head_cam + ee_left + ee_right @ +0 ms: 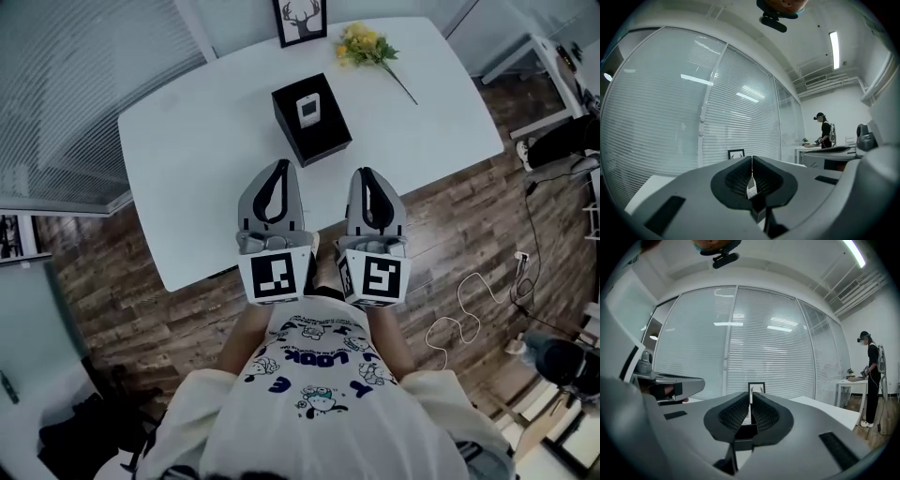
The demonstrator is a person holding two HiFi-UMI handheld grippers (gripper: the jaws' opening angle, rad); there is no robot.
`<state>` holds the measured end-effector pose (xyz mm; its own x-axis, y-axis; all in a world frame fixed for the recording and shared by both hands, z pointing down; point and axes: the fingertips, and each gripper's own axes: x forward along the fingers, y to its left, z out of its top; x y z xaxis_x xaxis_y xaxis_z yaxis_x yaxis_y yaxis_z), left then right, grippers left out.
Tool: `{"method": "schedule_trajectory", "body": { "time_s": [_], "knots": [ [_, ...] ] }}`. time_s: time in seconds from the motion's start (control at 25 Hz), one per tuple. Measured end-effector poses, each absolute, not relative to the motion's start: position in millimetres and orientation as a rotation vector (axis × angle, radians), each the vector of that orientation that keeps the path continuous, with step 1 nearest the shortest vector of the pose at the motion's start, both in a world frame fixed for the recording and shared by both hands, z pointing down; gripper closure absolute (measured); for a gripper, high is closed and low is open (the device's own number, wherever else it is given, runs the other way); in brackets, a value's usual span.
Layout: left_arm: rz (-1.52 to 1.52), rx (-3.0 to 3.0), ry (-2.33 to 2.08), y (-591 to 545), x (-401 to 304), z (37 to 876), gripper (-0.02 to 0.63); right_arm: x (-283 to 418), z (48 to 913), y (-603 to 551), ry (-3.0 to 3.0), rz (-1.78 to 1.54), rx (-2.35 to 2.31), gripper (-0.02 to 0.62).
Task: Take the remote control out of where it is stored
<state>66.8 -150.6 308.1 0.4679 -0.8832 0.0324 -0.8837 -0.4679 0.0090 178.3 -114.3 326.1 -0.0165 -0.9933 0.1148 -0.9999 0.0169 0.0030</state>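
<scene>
Approach step, nothing grabbed yet: your left gripper (pixel 278 167) & right gripper (pixel 367 173) hover clenched & empty by the table (pixel 206 169) edge, remote (pixel 309 110) lies in the black box (pixel 324 137) ahead, so open one & reach fwd.

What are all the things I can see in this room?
table: one, white, before the person
box: one, black, mid-table
remote control: one, white, at the box's top
framed picture: one, black frame, table's far edge
flowers: one bunch, yellow, right of the picture
other person: one, dark clothes, standing far off
left gripper: one, grey, shut, empty, at the table's near edge
right gripper: one, grey, shut, empty, beside it
</scene>
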Motion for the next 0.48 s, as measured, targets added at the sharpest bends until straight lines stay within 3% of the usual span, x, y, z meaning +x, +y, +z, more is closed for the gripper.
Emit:
{"method": "schedule_trajectory", "body": {
  "time_s": [0.48],
  "knots": [
    [0.067,2.609,-1.611,-208,67,331,0.589,178,350,-176,-2.177,0.187,2.072,0.554]
  ]
}}
